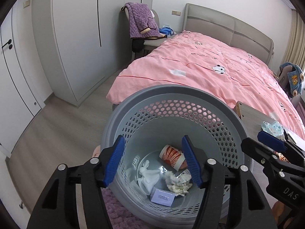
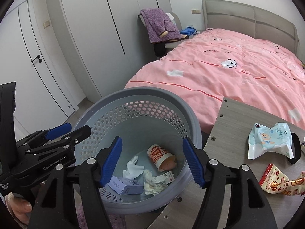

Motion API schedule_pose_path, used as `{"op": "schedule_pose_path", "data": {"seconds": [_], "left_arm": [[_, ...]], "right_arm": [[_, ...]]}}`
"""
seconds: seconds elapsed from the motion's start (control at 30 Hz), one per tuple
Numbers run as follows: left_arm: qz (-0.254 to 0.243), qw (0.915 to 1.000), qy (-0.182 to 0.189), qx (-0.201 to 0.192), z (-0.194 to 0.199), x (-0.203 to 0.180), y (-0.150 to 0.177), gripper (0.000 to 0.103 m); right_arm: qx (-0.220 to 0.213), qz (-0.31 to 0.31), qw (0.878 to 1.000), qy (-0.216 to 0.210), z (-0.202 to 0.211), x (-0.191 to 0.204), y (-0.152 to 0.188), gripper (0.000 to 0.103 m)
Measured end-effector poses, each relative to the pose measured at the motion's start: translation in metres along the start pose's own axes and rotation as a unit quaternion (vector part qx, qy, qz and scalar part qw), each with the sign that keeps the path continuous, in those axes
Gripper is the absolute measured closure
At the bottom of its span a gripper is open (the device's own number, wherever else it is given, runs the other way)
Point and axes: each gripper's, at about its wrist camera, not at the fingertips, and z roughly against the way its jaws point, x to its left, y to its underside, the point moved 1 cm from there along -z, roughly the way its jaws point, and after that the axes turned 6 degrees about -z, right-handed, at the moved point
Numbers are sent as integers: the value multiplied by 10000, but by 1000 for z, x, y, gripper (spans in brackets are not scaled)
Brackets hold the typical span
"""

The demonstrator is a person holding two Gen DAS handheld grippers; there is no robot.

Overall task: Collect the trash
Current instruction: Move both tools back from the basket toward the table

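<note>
A grey perforated trash basket (image 1: 165,95) (image 2: 141,92) stands beside the bed. It holds a red-and-white paper cup (image 1: 172,157) (image 2: 160,155), white tissue (image 1: 148,176) (image 2: 133,167), crumpled paper (image 1: 178,184) (image 2: 153,184) and a small lilac box (image 1: 163,197) (image 2: 124,186). My left gripper (image 1: 153,161) is open and empty above the basket's mouth; it also shows in the right wrist view (image 2: 70,128). My right gripper (image 2: 152,161) is open and empty over the basket, also seen in the left wrist view (image 1: 265,140). A light blue wipes packet (image 2: 270,140) (image 1: 272,128) and a red snack wrapper (image 2: 280,183) lie on the wooden table (image 2: 234,118).
A bed with a pink duvet (image 1: 209,66) (image 2: 228,66) fills the right side. A chair with a purple blanket (image 1: 142,21) stands by white wardrobes (image 1: 76,38). A purple rug (image 1: 118,210) lies under the basket. A black band (image 2: 295,148) lies by the wipes packet.
</note>
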Motion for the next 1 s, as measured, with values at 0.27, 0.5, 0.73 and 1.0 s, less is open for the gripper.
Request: {"op": "schedule_pose_path", "data": {"seconds": [0.27,0.5,0.73,1.0], "left_arm": [[37,9999,-52,-79,12,3,2,31],[71,9997,-125,-178,26,5,5,29],[18,9996,-91,-260,40,-1,9,28],[-109,9995,63,-284,43,-23,9,28]], "right_arm": [[-82,12,9999,76,8,2,4,26],[-120,-30,9998,122,17,1,9,19],[-230,-147,9994,212,32,-6,12,12],[-341,-411,9977,420,54,-32,15,11]]}}
